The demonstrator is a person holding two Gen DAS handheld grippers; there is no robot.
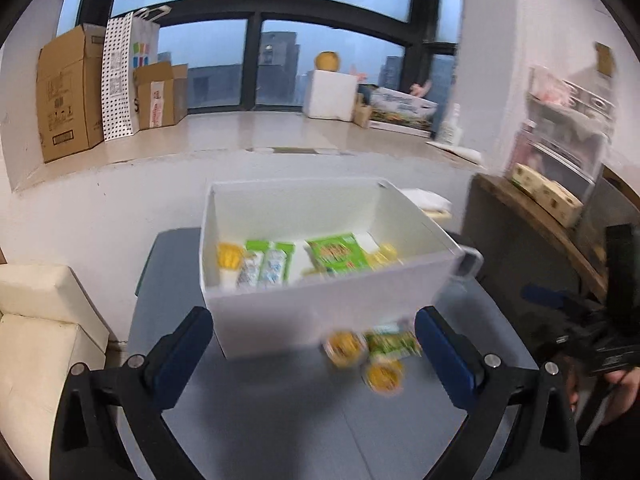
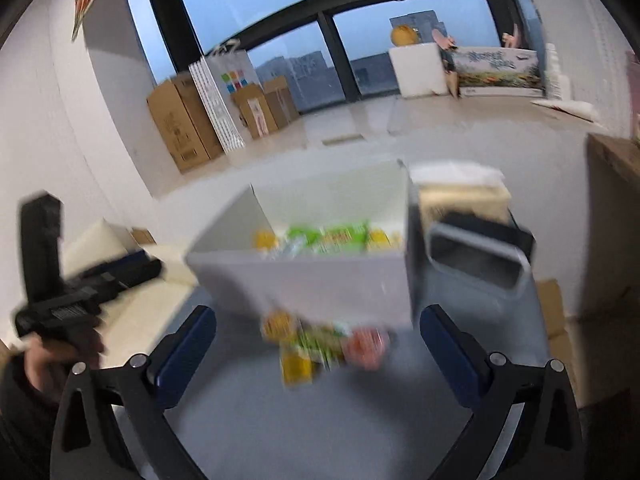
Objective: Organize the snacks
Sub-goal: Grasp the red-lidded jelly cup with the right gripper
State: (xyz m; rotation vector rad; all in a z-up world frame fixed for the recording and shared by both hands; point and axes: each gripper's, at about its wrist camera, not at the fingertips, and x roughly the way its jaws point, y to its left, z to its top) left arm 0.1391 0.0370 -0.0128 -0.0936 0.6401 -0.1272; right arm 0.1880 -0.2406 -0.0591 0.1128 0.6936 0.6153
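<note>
A white box (image 1: 304, 312) stands on a grey table (image 1: 280, 412) and holds several snacks: green packets (image 1: 340, 254), striped sticks (image 1: 262, 268) and a yellow cup (image 1: 229, 256). In front of it lie loose snacks: two yellow cups (image 1: 346, 346) and a green packet (image 1: 394, 344). My left gripper (image 1: 314, 340) is open and empty, before the box. In the right wrist view the box (image 2: 320, 284) sits ahead with yellow (image 2: 296, 364), green (image 2: 320, 344) and red (image 2: 366, 346) snacks before it. My right gripper (image 2: 318, 344) is open and empty, above them.
A grey bin (image 2: 476, 264) stands right of the box. A cream sofa (image 1: 36, 320) is at the left, a wooden shelf (image 1: 540, 216) at the right. Cardboard boxes (image 1: 68, 92) stand on the sill by the window. Both views are blurred.
</note>
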